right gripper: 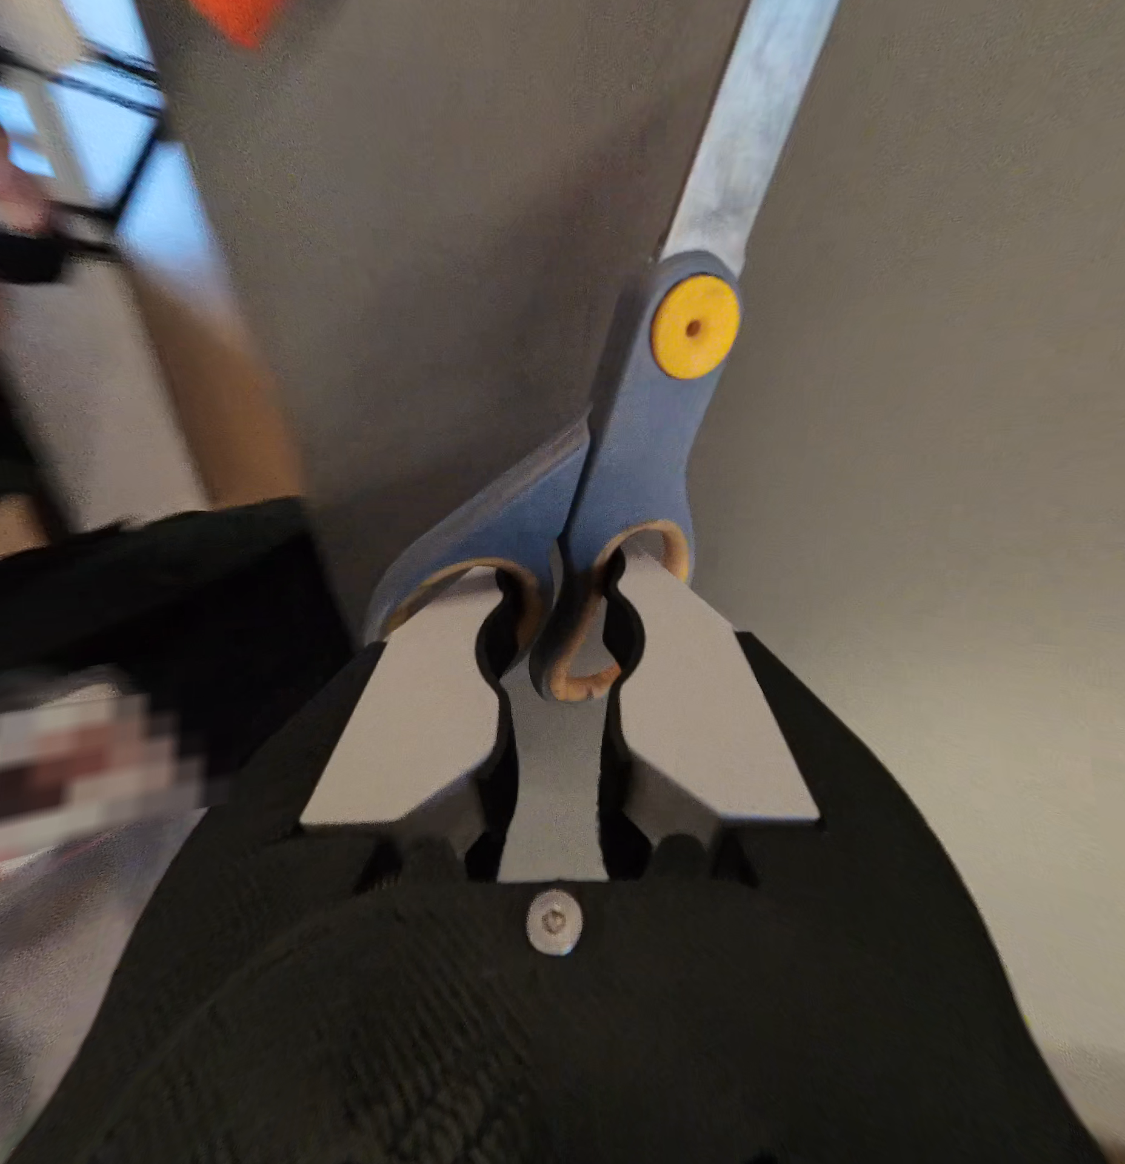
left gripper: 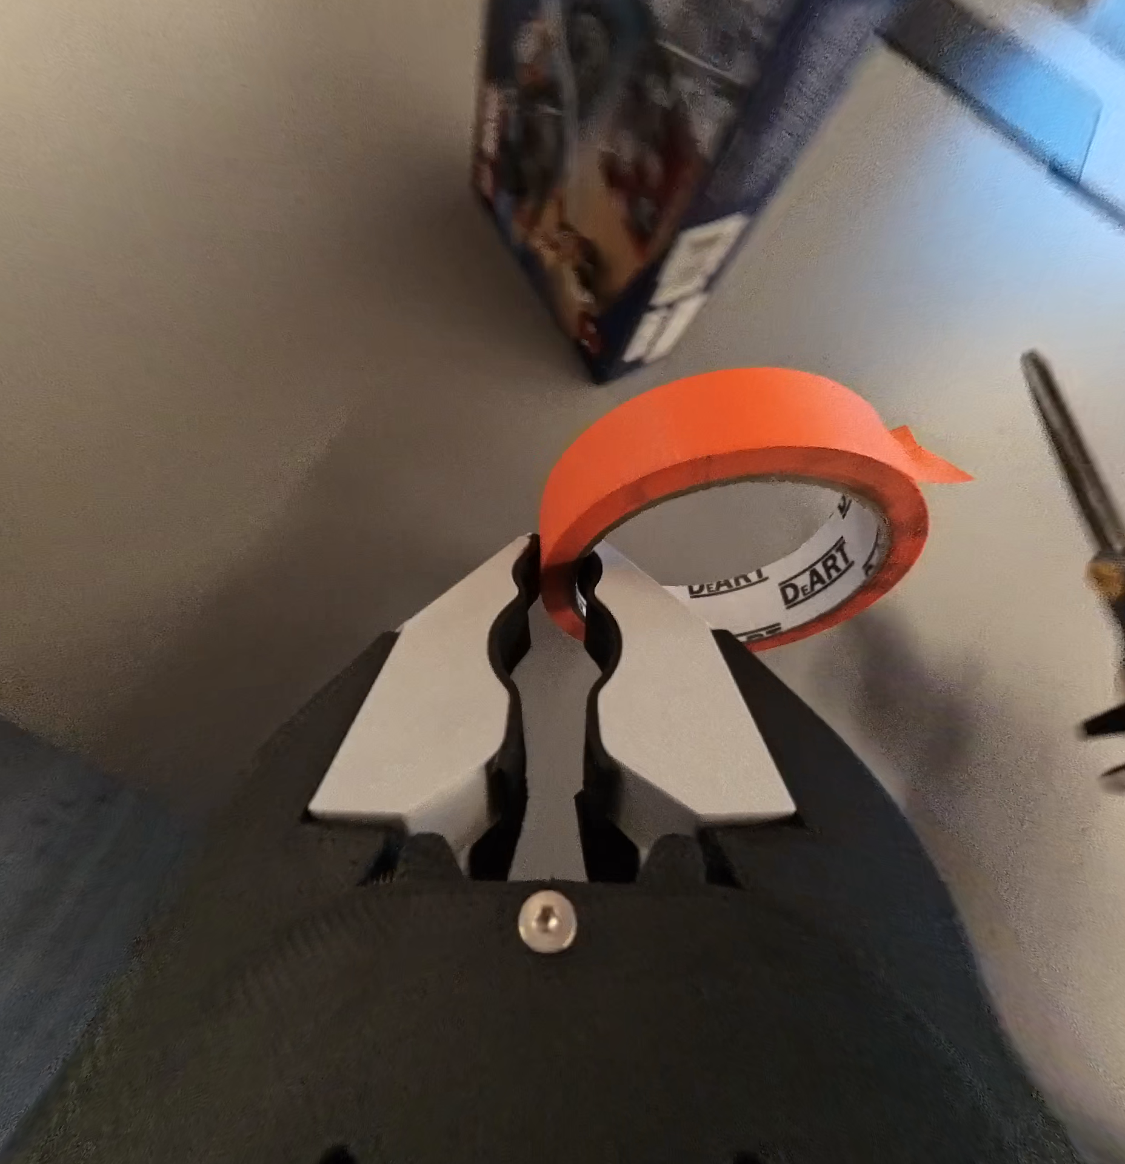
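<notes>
In the left wrist view my left gripper [left gripper: 563, 567] is shut on the near wall of an orange masking-tape roll [left gripper: 724, 441]. One finger is outside the roll and one inside its white core. The roll is held tilted above the grey table [left gripper: 232, 378], and a loose tape end [left gripper: 925, 463] sticks out at its right. In the right wrist view my right gripper [right gripper: 560, 586] is shut on the blue handles of a pair of scissors [right gripper: 642, 441]. The scissors have a yellow pivot [right gripper: 694, 329]. Their blades [right gripper: 742, 145] are closed and point up and away. The scissors also show edge-on in the left wrist view [left gripper: 1076, 466].
A dark printed box [left gripper: 616, 176] stands on the table behind the tape. A blue slab with a dark edge [left gripper: 1020, 107] lies at the far right. In the right wrist view an orange patch [right gripper: 245, 19] shows at the top, with blurred furniture [right gripper: 75, 189] and a dark object [right gripper: 138, 598] at left. There is about 25 centimeters between the tips of the two grippers.
</notes>
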